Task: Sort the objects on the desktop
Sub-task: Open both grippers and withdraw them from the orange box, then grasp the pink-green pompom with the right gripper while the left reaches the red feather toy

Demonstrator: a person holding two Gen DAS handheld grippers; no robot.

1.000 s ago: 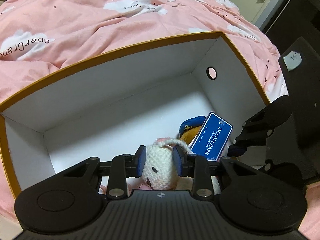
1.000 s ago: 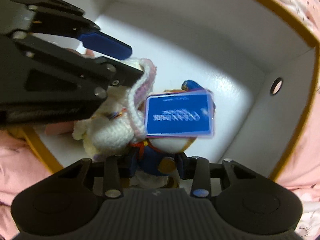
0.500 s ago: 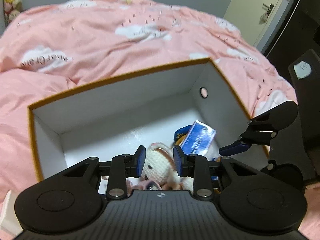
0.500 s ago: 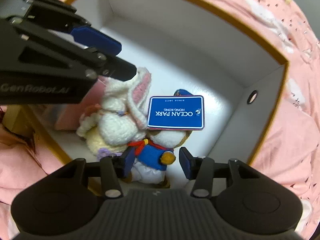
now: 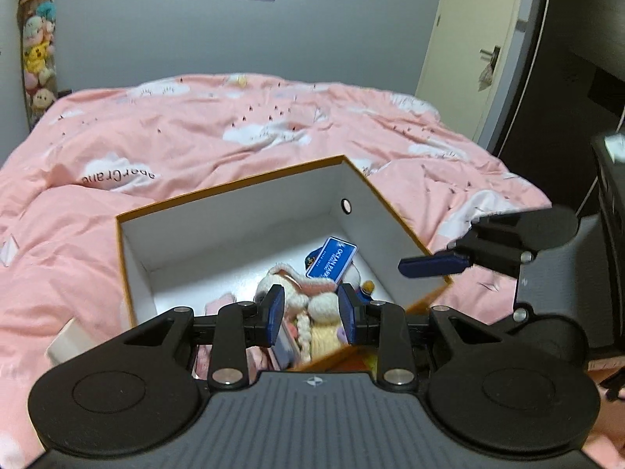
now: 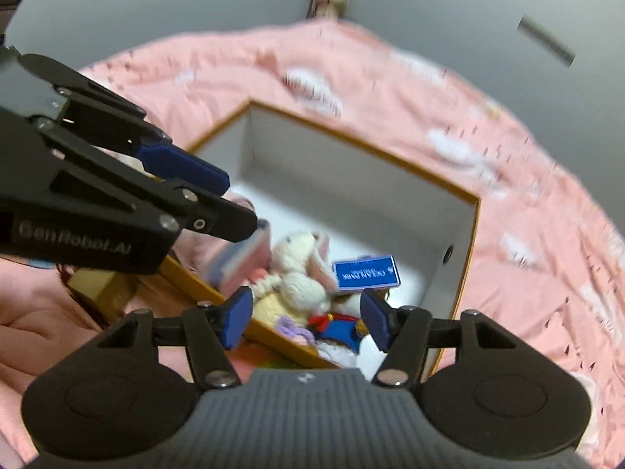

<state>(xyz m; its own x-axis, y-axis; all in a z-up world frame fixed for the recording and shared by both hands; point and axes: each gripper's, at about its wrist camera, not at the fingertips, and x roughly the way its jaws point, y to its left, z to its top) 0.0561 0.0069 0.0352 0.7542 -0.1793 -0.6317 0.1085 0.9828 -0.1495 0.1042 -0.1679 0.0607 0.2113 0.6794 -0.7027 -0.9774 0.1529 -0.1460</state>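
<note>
An open white box with an orange rim (image 5: 250,179) (image 6: 367,148) sits on the pink bed. Inside lie a white crocheted bunny (image 5: 300,297) (image 6: 300,269), a plush in a blue outfit (image 6: 340,330) with a blue "Ocean Park" tag (image 5: 331,258) (image 6: 366,272), and pink items (image 5: 220,301) (image 6: 242,254). My left gripper (image 5: 312,312) is open and empty above the box's near edge. My right gripper (image 6: 306,318) is open and empty, above the box. Each gripper shows in the other's view, the right one at the right (image 5: 433,265), the left one at the left (image 6: 203,195).
The pink cloud-print duvet (image 5: 234,133) surrounds the box. A grey wall and a cream door (image 5: 476,47) stand behind the bed. Hanging plush toys (image 5: 37,47) are at the far left. A dark cabinet (image 5: 578,78) is at the right.
Both grippers have pulled up and back out of the box, empty. The right jaws have opened wider. The bunny and the blue-tagged plush stay inside.
</note>
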